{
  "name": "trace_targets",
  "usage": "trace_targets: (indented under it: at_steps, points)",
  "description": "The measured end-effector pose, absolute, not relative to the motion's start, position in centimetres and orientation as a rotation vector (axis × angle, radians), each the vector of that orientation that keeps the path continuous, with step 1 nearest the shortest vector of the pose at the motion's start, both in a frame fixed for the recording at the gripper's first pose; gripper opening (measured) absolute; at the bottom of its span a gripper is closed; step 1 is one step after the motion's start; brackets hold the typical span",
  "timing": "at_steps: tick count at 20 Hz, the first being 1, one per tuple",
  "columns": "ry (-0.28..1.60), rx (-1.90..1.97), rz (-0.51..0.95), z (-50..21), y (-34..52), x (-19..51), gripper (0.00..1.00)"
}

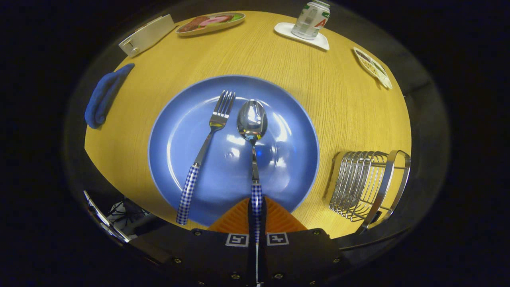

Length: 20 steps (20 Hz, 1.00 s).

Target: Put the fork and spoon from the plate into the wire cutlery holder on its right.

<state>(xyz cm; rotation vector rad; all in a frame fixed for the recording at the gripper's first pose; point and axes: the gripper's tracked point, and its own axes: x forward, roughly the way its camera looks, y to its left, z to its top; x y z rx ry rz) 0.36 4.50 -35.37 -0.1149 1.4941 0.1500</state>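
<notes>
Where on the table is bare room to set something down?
Bare wood lies between the plate and the can, and between plate and wire cutlery holder. The plate is crowded: fork, and spoon clamped by the gripper.

My gripper (257,217) low over near rim of plate (191,119), pointing forward along table. My two fingers drawn nearly together, only thin slit between them. Checked handle of spoon (252,131) runs into that slit; both pads press on it from either side. Fingers level, side by side, symmetric about handle.
</notes>
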Motion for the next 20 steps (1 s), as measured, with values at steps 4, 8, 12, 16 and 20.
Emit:
trace_targets:
  at_steps: [4, 8, 12, 16, 20]
  points:
    - [1.488, -0.205, 0.207, -32.9, 3.0, -0.1, 0.02]
    - [1.472, -0.248, 0.248, -29.5, 0.5, -1.2, 0.02]
    - [1.494, -0.195, 0.261, -25.7, -2.1, -3.3, 0.02]
    - [1.550, -0.202, 0.244, -23.3, -5.7, -5.5, 0.02]
    - [1.631, -0.330, 0.213, -22.5, -10.7, -7.4, 0.02]
